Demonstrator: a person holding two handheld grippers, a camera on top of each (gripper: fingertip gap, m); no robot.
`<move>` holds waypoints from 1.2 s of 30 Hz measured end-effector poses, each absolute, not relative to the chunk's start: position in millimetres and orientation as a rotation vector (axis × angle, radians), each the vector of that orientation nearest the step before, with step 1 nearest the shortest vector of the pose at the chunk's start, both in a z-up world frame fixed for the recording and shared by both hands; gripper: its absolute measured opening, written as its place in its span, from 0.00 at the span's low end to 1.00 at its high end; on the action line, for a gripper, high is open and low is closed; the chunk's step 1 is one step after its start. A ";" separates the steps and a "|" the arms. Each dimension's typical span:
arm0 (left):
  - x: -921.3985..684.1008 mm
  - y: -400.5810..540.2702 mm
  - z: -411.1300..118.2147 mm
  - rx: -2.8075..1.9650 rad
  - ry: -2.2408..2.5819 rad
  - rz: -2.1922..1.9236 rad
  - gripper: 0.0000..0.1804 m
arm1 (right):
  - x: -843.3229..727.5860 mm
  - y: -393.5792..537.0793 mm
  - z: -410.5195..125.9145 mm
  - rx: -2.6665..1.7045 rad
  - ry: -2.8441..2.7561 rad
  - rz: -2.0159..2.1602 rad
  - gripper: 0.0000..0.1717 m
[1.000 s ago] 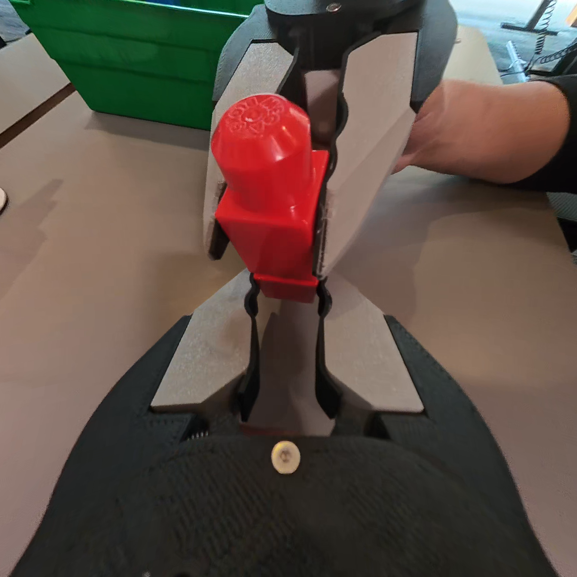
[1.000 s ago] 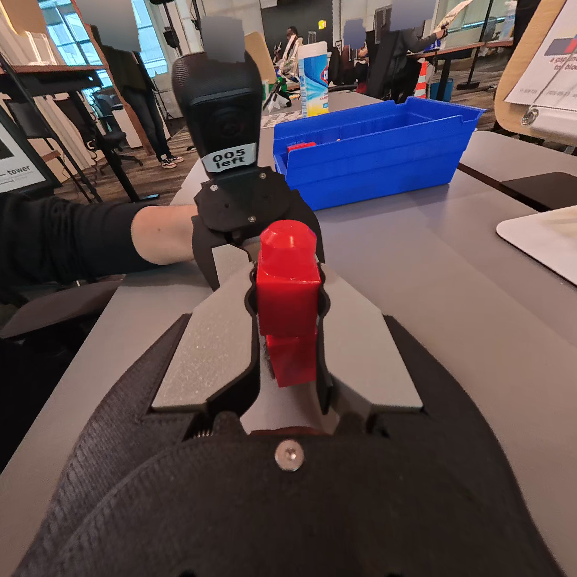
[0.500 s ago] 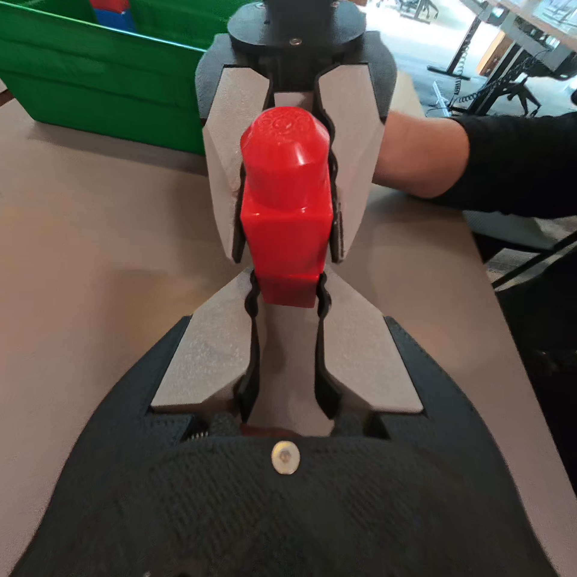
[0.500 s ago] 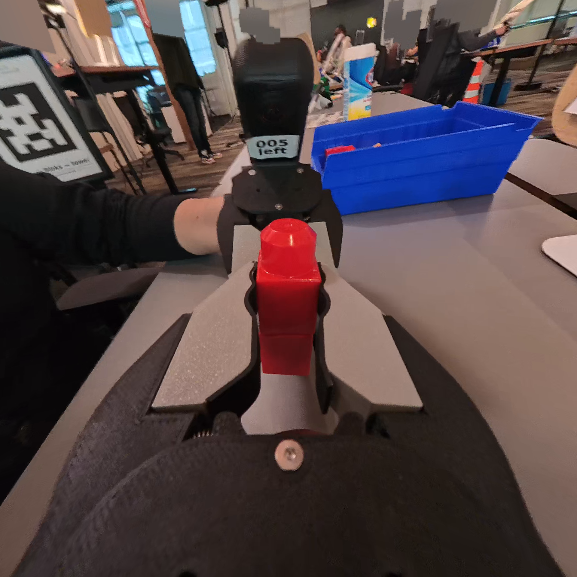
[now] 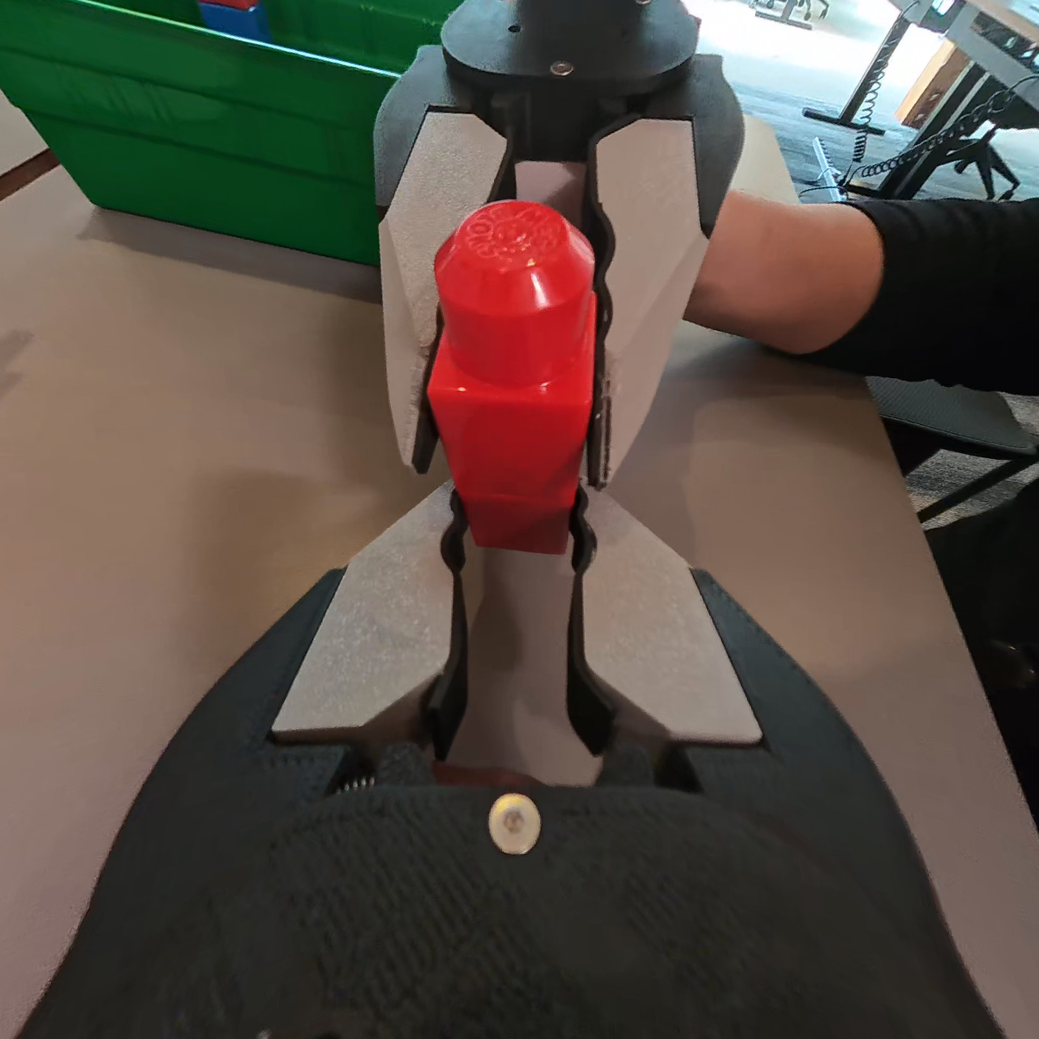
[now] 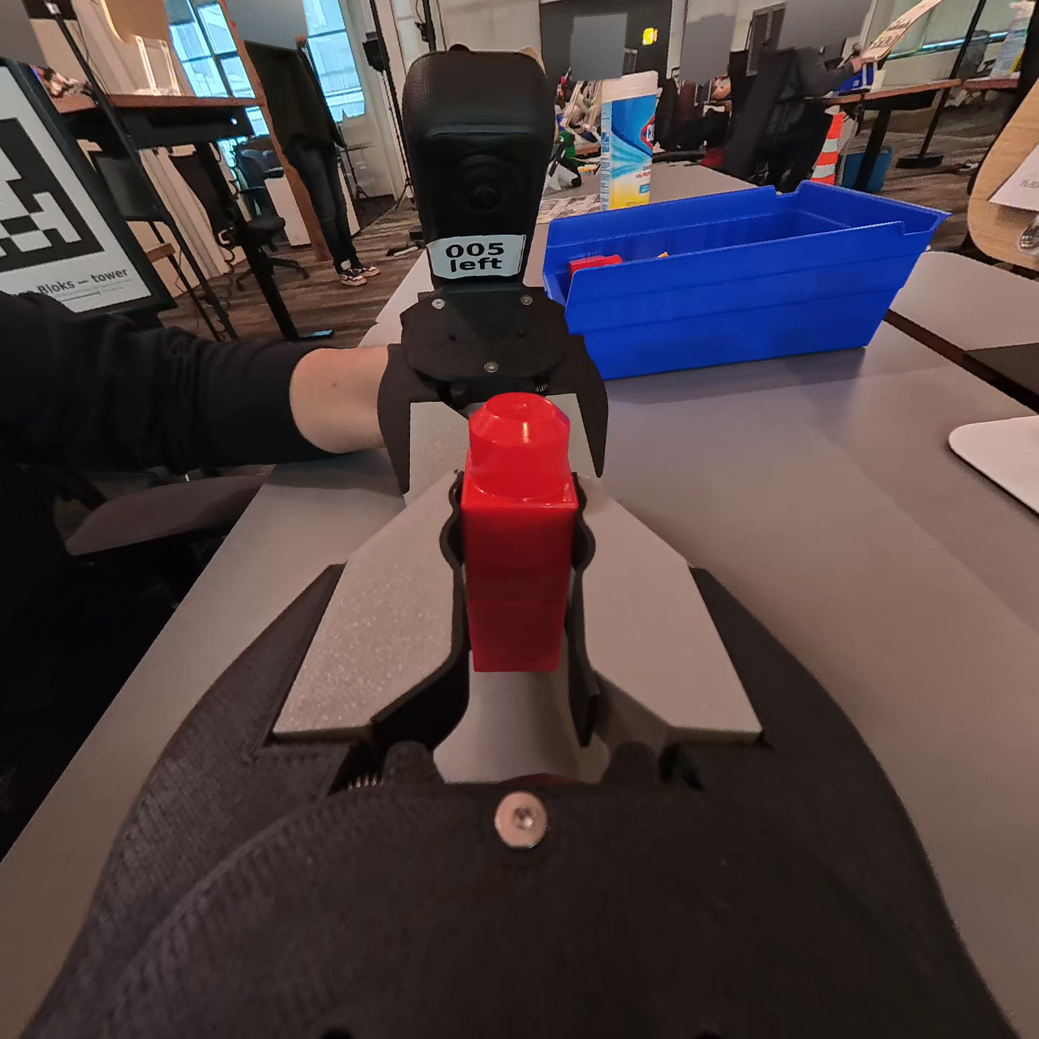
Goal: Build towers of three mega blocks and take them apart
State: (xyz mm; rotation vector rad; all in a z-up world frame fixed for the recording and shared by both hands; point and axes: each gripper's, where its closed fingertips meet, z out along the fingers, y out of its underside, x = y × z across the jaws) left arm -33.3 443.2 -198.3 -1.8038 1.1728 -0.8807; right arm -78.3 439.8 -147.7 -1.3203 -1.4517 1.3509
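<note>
Red mega blocks (image 5: pixel 509 427) stand stacked upright between opposed hand-held grippers: the right hand-held gripper (image 6: pixel 517 540) pinches the upper, the left hand-held gripper (image 5: pixel 517 523) the lower.

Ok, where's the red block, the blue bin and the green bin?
Red block (image 6: pixel 514 444): right wrist view, on its round top stud.
Blue bin (image 6: pixel 731 315): right wrist view, on its front wall.
Green bin (image 5: pixel 185 129): left wrist view, on its front wall.

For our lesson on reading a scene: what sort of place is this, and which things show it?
Probably a shared open workshop or lab: rows of desks, office chairs, a tagged marker board, and parts bins on the table.
</note>
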 end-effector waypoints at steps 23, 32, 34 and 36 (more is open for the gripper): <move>-68.0 475.0 -249.6 -1.965 1.240 -0.396 0.28 | -85.1 465.1 -171.9 -1.414 -1.420 1.117 0.14; -122.8 469.3 -175.0 -1.910 0.963 -0.516 0.37 | -84.7 464.4 -172.1 -1.422 -1.424 1.122 0.15; -149.6 460.0 -135.6 -1.810 0.808 -0.560 0.34 | -85.1 464.1 -171.9 -1.423 -1.422 1.125 0.15; -195.3 449.5 -96.7 -1.715 0.625 -0.515 0.33 | -85.2 463.9 -171.6 -1.431 -1.417 1.141 0.15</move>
